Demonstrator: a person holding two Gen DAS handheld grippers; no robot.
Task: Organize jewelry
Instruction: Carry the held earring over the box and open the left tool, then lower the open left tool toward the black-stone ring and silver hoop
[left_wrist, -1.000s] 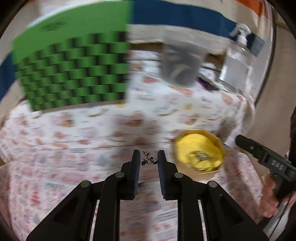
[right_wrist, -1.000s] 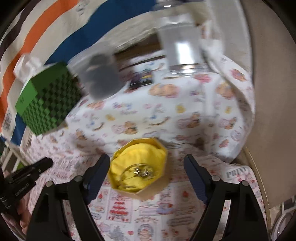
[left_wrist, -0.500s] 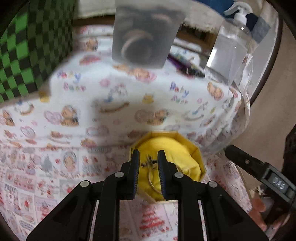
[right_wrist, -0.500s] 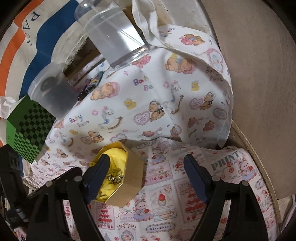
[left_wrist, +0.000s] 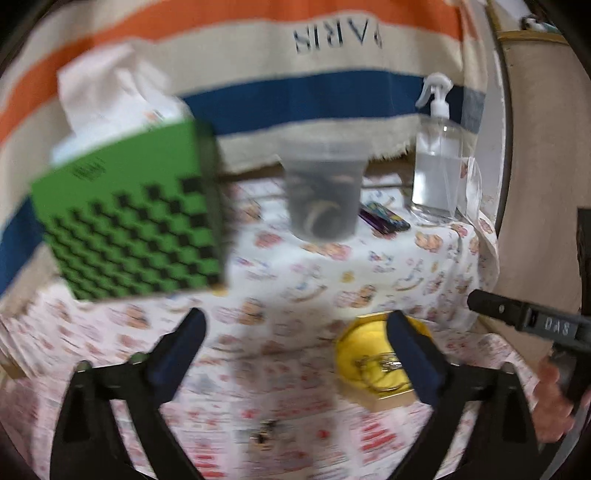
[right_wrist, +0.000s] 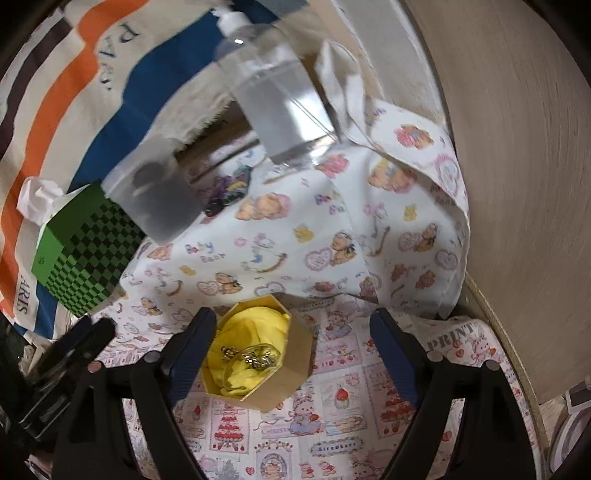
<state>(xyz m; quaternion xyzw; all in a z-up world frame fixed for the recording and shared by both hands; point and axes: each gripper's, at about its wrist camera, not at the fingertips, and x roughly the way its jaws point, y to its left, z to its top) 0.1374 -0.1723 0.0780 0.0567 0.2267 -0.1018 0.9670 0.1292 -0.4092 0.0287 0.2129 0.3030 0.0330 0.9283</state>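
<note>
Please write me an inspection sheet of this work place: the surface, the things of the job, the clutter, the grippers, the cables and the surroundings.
Surface: table under a printed cloth with bears and hearts.
Job's things: octagonal box with yellow lining, metal jewelry inside; one small piece lies on the cloth, blurred.
Clutter: green checkered box, translucent cup, spray bottle, a dark multicoloured item behind the cup.
Grippers: left gripper open, jaws just opened, nothing between them; right gripper open, astride the box without pressing it.
Cables: nothing seen.
Surroundings: striped fabric with lettering behind; a plain beige surface to the right.
</note>
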